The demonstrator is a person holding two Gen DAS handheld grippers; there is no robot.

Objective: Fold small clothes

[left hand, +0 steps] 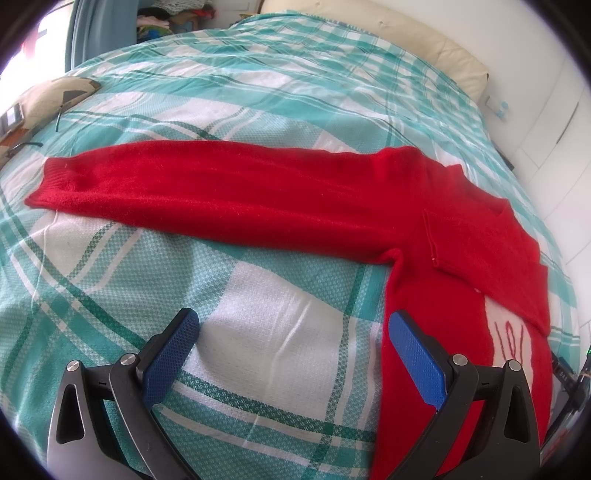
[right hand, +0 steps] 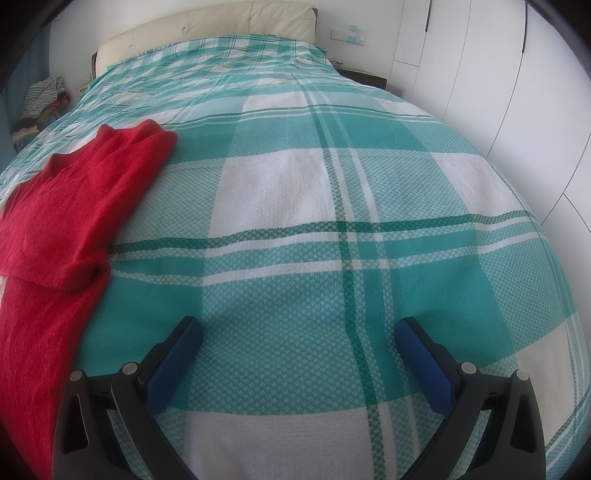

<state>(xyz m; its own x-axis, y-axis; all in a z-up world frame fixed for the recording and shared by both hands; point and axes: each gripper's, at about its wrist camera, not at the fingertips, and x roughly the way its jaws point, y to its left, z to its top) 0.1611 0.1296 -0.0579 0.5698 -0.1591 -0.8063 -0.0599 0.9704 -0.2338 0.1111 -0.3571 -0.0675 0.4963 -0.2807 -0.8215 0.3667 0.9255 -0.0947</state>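
Observation:
A red knitted sweater (left hand: 280, 206) lies flat on the bed. One long sleeve (left hand: 166, 184) stretches out to the left, its cuff at the far left. The other sleeve is folded back over the body (left hand: 487, 251), and a white patch with red marks (left hand: 511, 339) shows on the front. My left gripper (left hand: 291, 328) is open over the bedspread, just left of the sweater's side edge, its right pad over the red knit. In the right wrist view the sweater (right hand: 70, 206) lies at the left edge. My right gripper (right hand: 299, 332) is open above bare bedspread, well to the sweater's right, holding nothing.
A teal and white checked bedspread (right hand: 332, 206) covers the whole bed. A cream headboard (right hand: 221, 26) stands at the far end. A patterned cushion (left hand: 48, 96) lies at the bed's left edge, a heap of clothes (right hand: 44, 99) beyond it. White wardrobe doors (right hand: 517, 92) run along the right.

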